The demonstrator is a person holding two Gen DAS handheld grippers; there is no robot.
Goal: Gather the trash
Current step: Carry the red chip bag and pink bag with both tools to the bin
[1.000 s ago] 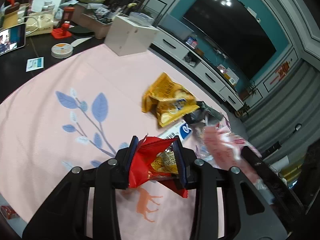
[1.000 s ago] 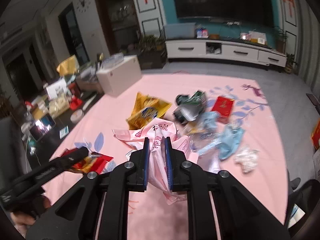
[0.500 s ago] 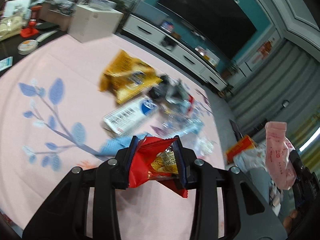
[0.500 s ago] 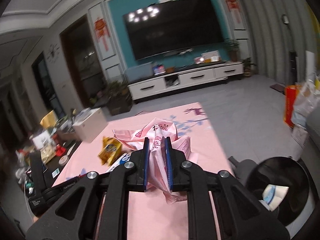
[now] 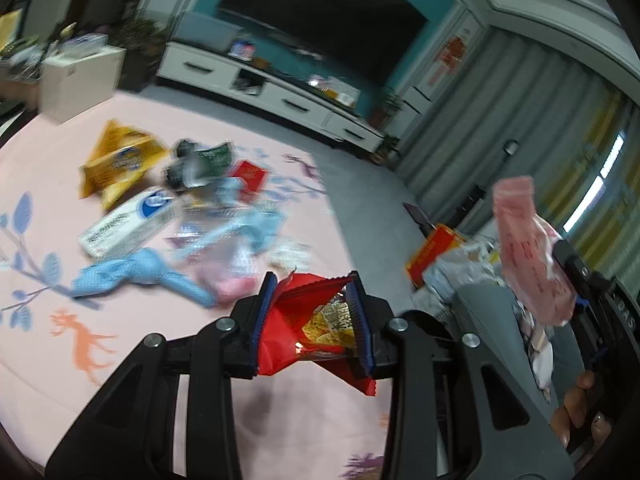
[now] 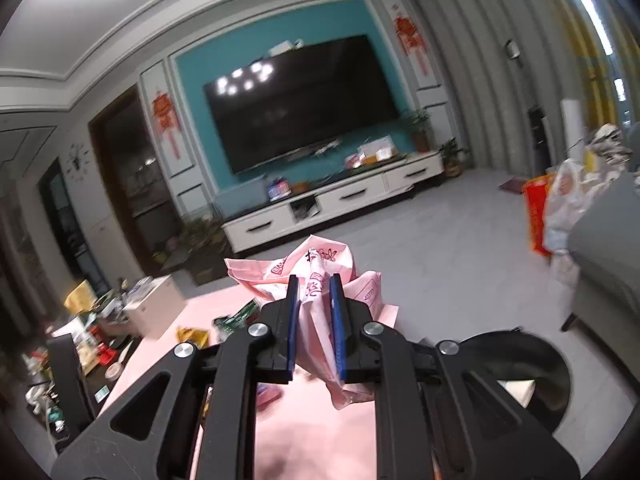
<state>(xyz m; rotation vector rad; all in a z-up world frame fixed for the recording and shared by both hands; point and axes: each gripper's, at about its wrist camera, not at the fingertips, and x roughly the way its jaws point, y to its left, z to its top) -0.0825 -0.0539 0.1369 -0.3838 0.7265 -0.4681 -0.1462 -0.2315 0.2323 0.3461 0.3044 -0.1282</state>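
Observation:
My left gripper (image 5: 314,322) is shut on a crumpled red snack wrapper (image 5: 310,332) and holds it above the pink cloth (image 5: 120,360). My right gripper (image 6: 315,328) is shut on a pink plastic bag (image 6: 316,276); the bag also shows in the left wrist view (image 5: 528,256), raised at the right. A black trash bin (image 6: 516,376) with a white scrap inside stands at the lower right of the right wrist view. Loose trash lies on the cloth: a yellow snack bag (image 5: 116,160), a white box (image 5: 128,224), a blue wrapper (image 5: 140,272), a dark green packet (image 5: 200,160).
A white TV cabinet (image 6: 332,204) and a large TV (image 6: 304,100) stand ahead. A white box (image 5: 76,76) stands at the cloth's far left edge. A grey sofa (image 6: 608,240) and red bag (image 6: 538,212) are at the right. A cluttered dark table (image 6: 80,344) is at the left.
Both grippers have swung right and away from the trash pile, each still holding its item. The right wrist view has lifted toward the TV, and the bin has come nearer.

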